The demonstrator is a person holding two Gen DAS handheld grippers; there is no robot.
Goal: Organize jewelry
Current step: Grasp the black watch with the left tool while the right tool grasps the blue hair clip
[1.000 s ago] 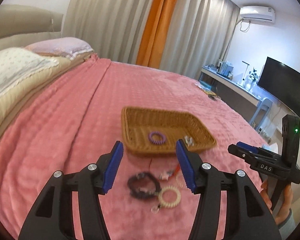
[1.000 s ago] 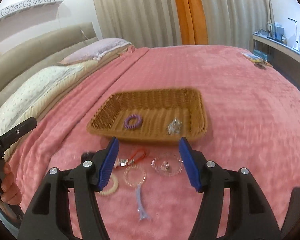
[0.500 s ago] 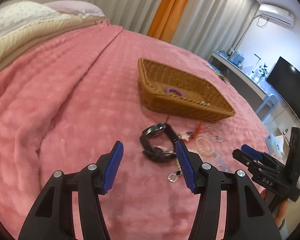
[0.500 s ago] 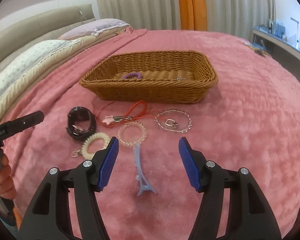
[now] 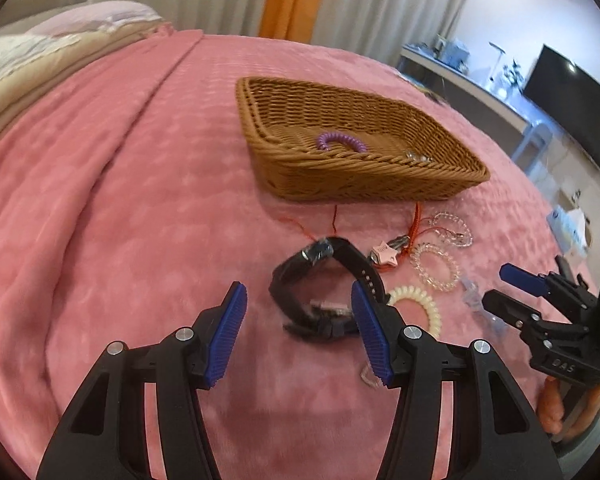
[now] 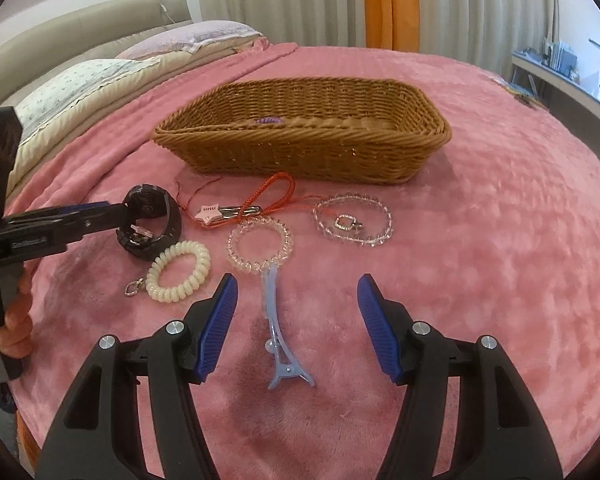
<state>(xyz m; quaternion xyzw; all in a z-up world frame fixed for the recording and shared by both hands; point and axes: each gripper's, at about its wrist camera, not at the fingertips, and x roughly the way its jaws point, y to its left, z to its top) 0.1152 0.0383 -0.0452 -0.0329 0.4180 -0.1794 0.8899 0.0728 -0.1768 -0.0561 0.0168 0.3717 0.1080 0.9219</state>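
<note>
A wicker basket (image 6: 304, 136) sits mid-bed on the pink blanket (image 6: 500, 248), and the loose jewelry lies in a cluster just in front of it, near enough that each piece needs only a short carry over the low rim. A purple coil tie (image 5: 340, 141) and a small silvery piece (image 5: 416, 157) are already inside; what that piece is I cannot tell. The left gripper (image 5: 298, 330) is released, holding nothing, its jaws spread with the black watch (image 5: 320, 280) partly between them, likely its target. The right gripper (image 6: 296, 324) is likewise released and empty, with the blue hair clip (image 6: 278, 336) lying between its fingers on the blanket. Still outside the basket: a cream coil tie (image 6: 179, 266) with a small charm (image 6: 134, 287) beside it, a clear coil bracelet (image 6: 260, 245), a bead bracelet (image 6: 352, 220) ringing a small clasp-like piece, and a red cord (image 6: 272, 196) with a pink star tag (image 6: 208, 212). From the right wrist view the basket wall hides most of its contents, and the left gripper covers part of the watch.
</note>
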